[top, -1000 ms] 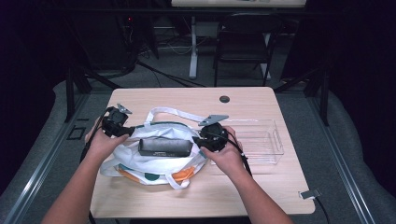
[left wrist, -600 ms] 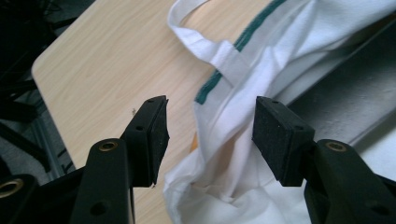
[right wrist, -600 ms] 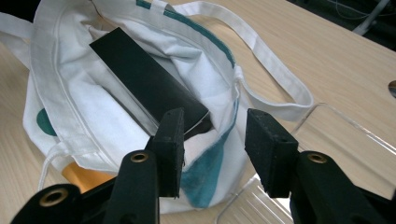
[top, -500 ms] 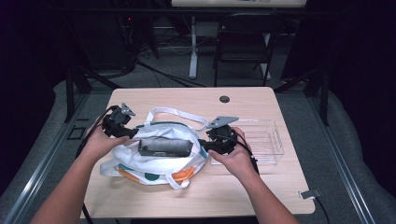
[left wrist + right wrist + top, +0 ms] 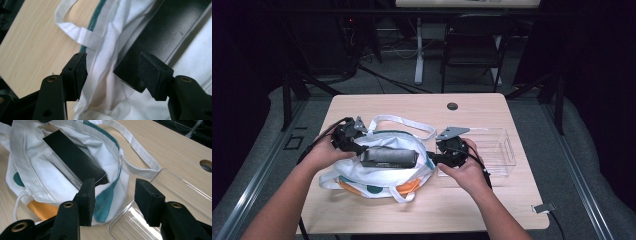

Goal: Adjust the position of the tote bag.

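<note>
A white tote bag with teal and orange patches lies on the wooden table. A long black box rests in its open mouth. My left gripper is at the bag's left end. Its jaws have just been opening and stand apart, with white cloth and the box's corner between the pads, not pressed. My right gripper is at the bag's right end. Its jaws have also just been opening, and the teal-edged rim lies loose between them, with the box beyond.
A clear plastic tray sits right of the bag, partly under my right gripper. One white bag handle loops toward the back. A round hole is in the table's far edge. A chair stands behind.
Both grippers' jaws have widened at the bag's ends. The left hand has shifted slightly toward the bag. The box stays in the bag's mouth.
</note>
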Demonstrator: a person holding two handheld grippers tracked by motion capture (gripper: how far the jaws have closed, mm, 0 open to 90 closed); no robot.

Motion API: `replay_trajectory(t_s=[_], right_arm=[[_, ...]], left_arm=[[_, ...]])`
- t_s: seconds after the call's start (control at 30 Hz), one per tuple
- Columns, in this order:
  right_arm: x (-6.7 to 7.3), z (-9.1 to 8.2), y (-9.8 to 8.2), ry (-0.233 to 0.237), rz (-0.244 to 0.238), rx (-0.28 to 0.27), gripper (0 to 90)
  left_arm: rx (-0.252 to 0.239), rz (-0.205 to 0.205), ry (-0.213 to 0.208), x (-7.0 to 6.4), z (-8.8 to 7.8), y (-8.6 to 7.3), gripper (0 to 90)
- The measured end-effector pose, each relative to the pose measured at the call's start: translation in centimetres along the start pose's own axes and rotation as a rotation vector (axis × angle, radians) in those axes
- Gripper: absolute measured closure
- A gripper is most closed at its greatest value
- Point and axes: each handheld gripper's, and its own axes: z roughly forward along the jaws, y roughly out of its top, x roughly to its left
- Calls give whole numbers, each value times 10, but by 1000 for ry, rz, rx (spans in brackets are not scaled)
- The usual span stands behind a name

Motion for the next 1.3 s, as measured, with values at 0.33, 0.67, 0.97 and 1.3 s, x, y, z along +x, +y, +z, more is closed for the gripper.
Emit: replay_trajectory(t_s=[0.33, 0.67, 0.97, 1.3], right_arm=[[-3, 2, -3, -29, 13, 9, 510], [-4, 1, -6, -40, 20, 15, 507], [-5, 0, -9, -47, 26, 18, 498], [-5, -1, -12, -56, 27, 15, 489]], left_arm=[[25, 52, -99, -7, 10, 3, 393], [34, 123, -105, -14, 21, 10, 355], [50, 171, -143, -29, 32, 22, 344], [80, 214, -149, -35, 45, 28, 336]])
